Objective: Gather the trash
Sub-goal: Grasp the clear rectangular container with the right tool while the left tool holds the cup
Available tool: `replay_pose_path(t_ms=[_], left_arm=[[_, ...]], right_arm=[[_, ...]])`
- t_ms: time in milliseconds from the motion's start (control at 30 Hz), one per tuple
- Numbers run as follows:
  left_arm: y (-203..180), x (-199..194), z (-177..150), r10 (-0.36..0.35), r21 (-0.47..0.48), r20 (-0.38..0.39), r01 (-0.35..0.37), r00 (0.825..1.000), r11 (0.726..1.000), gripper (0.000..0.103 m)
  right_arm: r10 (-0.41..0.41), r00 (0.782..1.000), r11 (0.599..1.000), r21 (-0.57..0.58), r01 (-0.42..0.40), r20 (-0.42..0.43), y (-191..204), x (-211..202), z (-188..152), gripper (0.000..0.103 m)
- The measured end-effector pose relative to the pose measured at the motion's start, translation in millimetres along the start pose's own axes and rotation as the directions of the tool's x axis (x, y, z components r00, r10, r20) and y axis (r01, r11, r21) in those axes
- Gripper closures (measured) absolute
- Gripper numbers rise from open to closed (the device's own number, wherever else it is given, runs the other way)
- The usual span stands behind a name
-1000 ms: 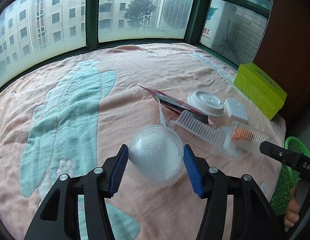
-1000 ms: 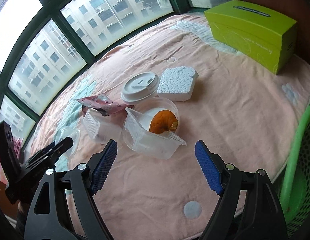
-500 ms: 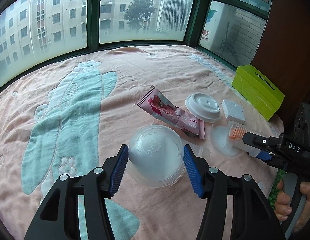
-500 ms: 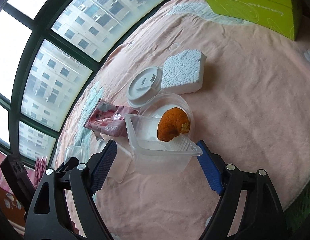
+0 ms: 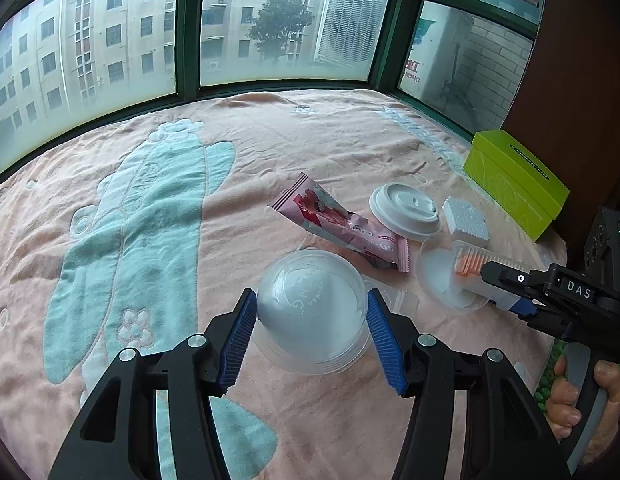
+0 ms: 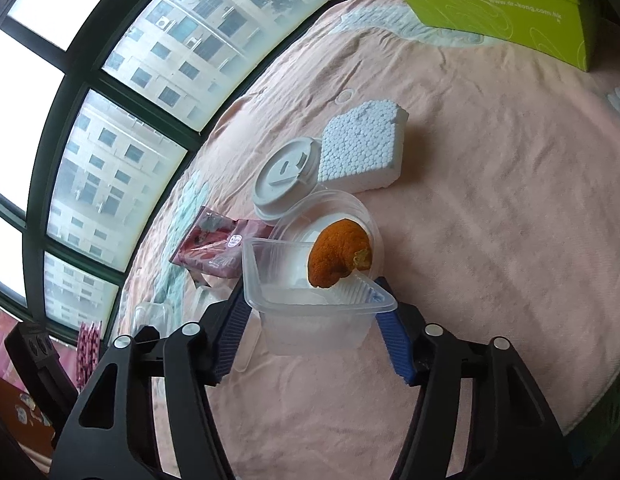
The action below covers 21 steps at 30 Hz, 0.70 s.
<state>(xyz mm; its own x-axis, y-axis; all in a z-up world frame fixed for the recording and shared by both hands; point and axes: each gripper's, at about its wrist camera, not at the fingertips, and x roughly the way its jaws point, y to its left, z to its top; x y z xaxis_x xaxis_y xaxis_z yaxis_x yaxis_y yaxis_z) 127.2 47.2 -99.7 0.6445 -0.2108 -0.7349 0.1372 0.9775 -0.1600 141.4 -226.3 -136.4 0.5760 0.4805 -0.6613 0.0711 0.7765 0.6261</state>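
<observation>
left gripper point(image 5: 310, 334) clamps an empty clear cup point(image 5: 312, 312); right gripper point(image 6: 312, 330) grips a clear tray point(image 6: 314, 314) holding orange peel point(image 6: 336, 252).

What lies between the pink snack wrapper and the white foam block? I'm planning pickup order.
The round white cup lid sits between the pink snack wrapper and the white foam block, touching the block; both wrist views show it.

You're in a home, up in a flat: a bay window point(image 5: 270, 28) of dark green frames wraps the far edge of a platform spread with a pink blanket point(image 5: 350, 152) bearing a pale teal cartoon figure, apartment blocks point(image 5: 110, 40) stand outside, and a green carton point(image 5: 514, 184) sits at the blanket's right edge
</observation>
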Motion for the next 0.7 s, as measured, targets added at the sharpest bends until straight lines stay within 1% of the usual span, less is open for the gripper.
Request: replay_pose_path(t_ms=[100, 200, 300, 433, 500, 567, 700], left_arm=[[0, -1, -1, -0.002, -0.003, -0.001, 0.002, 1.0, 1.0, 0.049], [-2, -4, -2, -0.006, -0.008, 0.004, 0.006, 1.0, 1.0, 0.049], [-5, -7, -2, -0.005, -0.01, 0.009, 0.005, 1.0, 1.0, 0.049], [-5, -11, -2, -0.01, -0.022, 0.015, 0.011, 1.0, 1.0, 0.049], [-5, -13, -1, -0.012, -0.024, 0.019, 0.012, 1.0, 1.0, 0.049], [-5, -16, 0, -0.017, -0.029, 0.023, 0.018, 1.0, 0.999, 0.049], [-7, -23, 2, -0.026, -0.035, 0.036, 0.027, 0.999, 0.999, 0.049]], right_arm=[[-0.021, 1.0, 0.999, -0.028, 0.021, 0.018, 4, -5, -3, 0.048], [-0.088, 0.995, 0.987, -0.129, 0.094, 0.052, 17, -11, -10, 0.049], [-0.157, 0.983, 0.954, -0.241, 0.177, 0.098, 32, -14, -21, 0.049], [-0.203, 0.965, 0.898, -0.36, 0.252, 0.167, 48, -19, -37, 0.05], [-0.203, 0.964, 0.88, -0.399, 0.257, 0.173, 54, -21, -43, 0.05], [-0.183, 0.968, 0.877, -0.417, 0.241, 0.174, 57, -26, -45, 0.05], [-0.178, 0.965, 0.867, -0.433, 0.247, 0.195, 66, -35, -45, 0.05]])
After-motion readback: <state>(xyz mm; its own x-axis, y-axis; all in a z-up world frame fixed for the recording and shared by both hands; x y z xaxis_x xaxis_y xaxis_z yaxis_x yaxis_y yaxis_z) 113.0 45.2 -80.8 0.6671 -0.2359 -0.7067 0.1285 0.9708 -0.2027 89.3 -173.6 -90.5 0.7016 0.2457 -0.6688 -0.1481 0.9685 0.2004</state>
